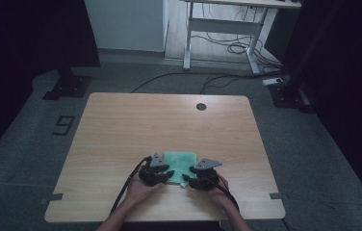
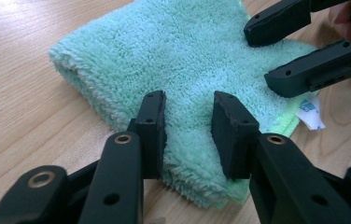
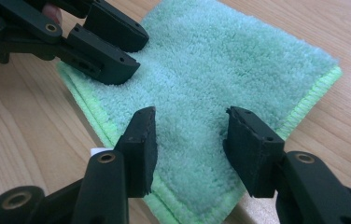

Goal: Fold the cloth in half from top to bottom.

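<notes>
Your left gripper [image 2: 188,128] has its fingers released, spread over the near edge of the folded green towel [image 2: 183,60]; your right gripper [image 3: 190,142] likewise holds its fingers apart above the towel's near corner, grasping nothing; the towel lies flat on the desk [image 1: 135,125], stretching beyond both finger pairs, a white tag [image 2: 311,112] beside it.

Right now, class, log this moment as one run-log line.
item: folded green fluffy cloth on wooden table | left tool: open, over cloth's near edge | right tool: open, over cloth | grasp: none yet
</notes>
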`<state>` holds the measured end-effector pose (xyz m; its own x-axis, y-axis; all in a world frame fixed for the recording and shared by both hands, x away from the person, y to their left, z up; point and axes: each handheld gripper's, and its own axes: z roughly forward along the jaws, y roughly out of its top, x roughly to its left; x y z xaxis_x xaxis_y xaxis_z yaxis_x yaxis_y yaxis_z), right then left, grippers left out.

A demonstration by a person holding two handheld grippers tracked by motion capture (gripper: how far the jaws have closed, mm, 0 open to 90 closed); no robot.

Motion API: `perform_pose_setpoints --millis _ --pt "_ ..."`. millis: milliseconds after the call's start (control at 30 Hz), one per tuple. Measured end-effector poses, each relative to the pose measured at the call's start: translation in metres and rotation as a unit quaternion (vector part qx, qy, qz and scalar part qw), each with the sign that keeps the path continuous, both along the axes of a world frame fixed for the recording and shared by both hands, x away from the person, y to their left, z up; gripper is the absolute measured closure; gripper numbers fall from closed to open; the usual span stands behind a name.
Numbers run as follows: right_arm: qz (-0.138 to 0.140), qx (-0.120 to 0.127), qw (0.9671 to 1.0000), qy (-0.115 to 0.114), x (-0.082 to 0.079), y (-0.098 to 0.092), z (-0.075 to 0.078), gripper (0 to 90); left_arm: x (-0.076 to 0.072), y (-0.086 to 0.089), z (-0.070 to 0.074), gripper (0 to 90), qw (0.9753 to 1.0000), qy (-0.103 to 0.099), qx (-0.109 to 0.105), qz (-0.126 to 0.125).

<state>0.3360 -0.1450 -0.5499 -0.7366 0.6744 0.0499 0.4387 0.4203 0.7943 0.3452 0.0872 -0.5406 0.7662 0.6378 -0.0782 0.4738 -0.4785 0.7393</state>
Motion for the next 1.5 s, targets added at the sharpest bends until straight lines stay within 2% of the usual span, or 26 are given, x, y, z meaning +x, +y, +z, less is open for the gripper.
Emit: perform_pose_setpoints --millis 33,133,233,367,467,500,567,700,767,867,900,967,1000,1067,1100,1200,1300,1500 --pt "0.002 0.007 1.0000 -0.003 -0.001 -0.001 0.002 49.3 0.000 0.000 0.003 58.2 1.0000 -0.004 -0.003 -0.001" --pt "-0.011 0.039 0.9989 -0.025 0.004 -0.005 0.012 49.4 0.008 -0.001 0.012 57.0 0.9999 -0.014 -0.009 -0.001" --pt "-0.031 0.032 0.9984 -0.035 0.021 0.000 0.021 51.4 0.027 -0.007 0.014 57.4 0.9999 -0.003 -0.010 0.006" --pt "-0.056 0.024 0.9980 -0.015 0.052 0.014 0.020 53.9 0.046 -0.011 0.007 57.1 0.9997 0.021 -0.011 0.010" --pt "-0.075 -0.005 0.9972 0.005 0.066 0.024 0.011 56.2 0.048 -0.011 0.000 56.9 0.9995 0.027 -0.009 0.011" --pt "-0.082 -0.017 0.9964 0.010 0.068 0.025 0.007 57.4 0.047 -0.010 -0.002 57.1 0.9995 0.025 -0.015 0.013" --pt "-0.091 -0.009 0.9957 0.015 0.070 0.022 0.005 59.0 0.045 -0.008 -0.004 57.7 0.9995 0.020 -0.020 0.015" --pt "-0.102 0.001 0.9945 0.023 0.068 0.012 0.005 57.1 0.043 -0.007 -0.004 58.1 0.9995 0.016 -0.021 0.018" --pt "-0.108 -0.003 0.9940 0.017 0.066 0.009 0.007 55.5 0.041 -0.009 -0.001 57.4 0.9996 0.012 -0.015 0.020" --pt "-0.104 0.007 0.9946 0.004 0.055 0.004 0.016 54.1 0.031 -0.005 0.010 55.0 0.9997 -0.002 -0.019 0.015" --pt "-0.097 0.009 0.9953 -0.004 0.049 0.002 0.019 53.7 0.027 -0.003 0.014 55.1 0.9997 -0.007 -0.022 0.011" --pt "-0.080 0.017 0.9966 -0.013 0.034 -0.002 0.025 52.8 0.016 0.001 0.018 54.9 0.9998 -0.015 -0.010 0.007" --pt "-0.070 0.018 0.9972 -0.016 0.026 -0.003 0.026 52.3 0.010 0.003 0.020 54.9 0.9998 -0.016 -0.012 0.005" --pt "-0.049 0.012 0.9985 -0.020 0.010 -0.003 0.025 51.1 -0.001 0.006 0.021 54.9 0.9996 -0.008 -0.025 -0.001" --pt "-0.040 0.009 0.9989 -0.022 0.003 -0.003 0.024 50.4 -0.007 0.006 0.020 54.9 0.9997 -0.006 -0.025 -0.006" --pt "-0.017 0.004 0.9998 -0.012 -0.012 0.000 0.016 48.5 -0.017 0.002 0.013 54.9 0.9998 0.002 -0.007 -0.020" --pt "-0.008 -0.019 0.9998 -0.003 -0.016 0.003 0.006 47.9 -0.017 -0.003 0.005 55.2 0.9997 0.009 0.012 -0.021" --pt "-0.018 -0.029 0.9994 -0.003 -0.007 0.006 0.002 49.3 0.001 -0.003 0.000 56.9 0.9997 0.022 0.004 -0.010"
